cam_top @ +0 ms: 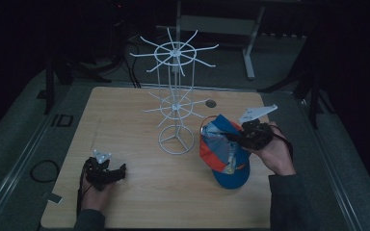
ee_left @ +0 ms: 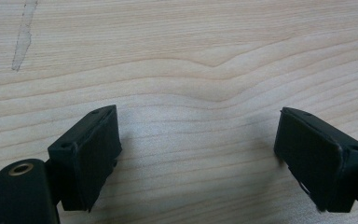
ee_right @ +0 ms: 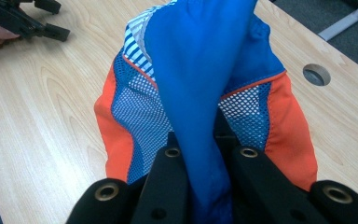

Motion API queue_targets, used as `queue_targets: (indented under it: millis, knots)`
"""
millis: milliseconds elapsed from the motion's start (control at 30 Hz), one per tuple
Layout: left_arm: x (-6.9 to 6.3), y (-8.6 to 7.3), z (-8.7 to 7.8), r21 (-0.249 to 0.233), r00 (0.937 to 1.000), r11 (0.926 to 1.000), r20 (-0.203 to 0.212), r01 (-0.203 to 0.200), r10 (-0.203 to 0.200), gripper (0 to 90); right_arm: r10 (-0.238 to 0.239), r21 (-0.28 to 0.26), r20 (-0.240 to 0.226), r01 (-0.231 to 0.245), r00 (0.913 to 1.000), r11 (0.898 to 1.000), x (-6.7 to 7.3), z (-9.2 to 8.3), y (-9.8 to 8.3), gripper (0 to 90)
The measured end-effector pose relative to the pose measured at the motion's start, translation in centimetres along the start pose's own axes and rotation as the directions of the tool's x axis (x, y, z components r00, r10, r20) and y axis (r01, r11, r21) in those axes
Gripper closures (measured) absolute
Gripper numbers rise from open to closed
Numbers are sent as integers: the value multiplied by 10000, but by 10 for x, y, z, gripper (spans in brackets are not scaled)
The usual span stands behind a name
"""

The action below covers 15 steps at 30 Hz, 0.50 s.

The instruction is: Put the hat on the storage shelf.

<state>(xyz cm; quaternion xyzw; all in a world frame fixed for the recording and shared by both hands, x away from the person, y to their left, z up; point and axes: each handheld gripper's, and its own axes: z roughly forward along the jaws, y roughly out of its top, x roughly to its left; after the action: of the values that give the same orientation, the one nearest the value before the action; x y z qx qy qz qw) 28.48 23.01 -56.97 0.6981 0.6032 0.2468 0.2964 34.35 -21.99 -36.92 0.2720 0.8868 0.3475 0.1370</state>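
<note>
A blue and orange cap [cam_top: 224,149] with mesh panels hangs off the table at the right, beside the base of a white wire rack [cam_top: 175,96]. My right gripper [cam_top: 236,136] is shut on the cap; in the right gripper view its jaws pinch a fold of the blue cap fabric [ee_right: 200,116]. My left gripper [cam_top: 118,172] rests low over the wooden table [cam_top: 139,192] at the front left. In the left gripper view it stands open [ee_left: 198,154], with bare wood between its pads.
The white wire rack has two tiers of spokes and a ring base [cam_top: 176,140] at the table's middle. A round cable hole [cam_top: 211,103] sits behind the cap. A dark floor surrounds the table, with a white desk leg [cam_top: 250,53] beyond.
</note>
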Motion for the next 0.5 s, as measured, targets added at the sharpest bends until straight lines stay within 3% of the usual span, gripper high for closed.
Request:
queue_targets:
  millis: [500]
  knots:
    - [0, 0, 0, 3, 10000, 10000, -4, -21, 21, 147, -97, -259, -5, 97, 10000, 9996, 3, -12, 2, 883]
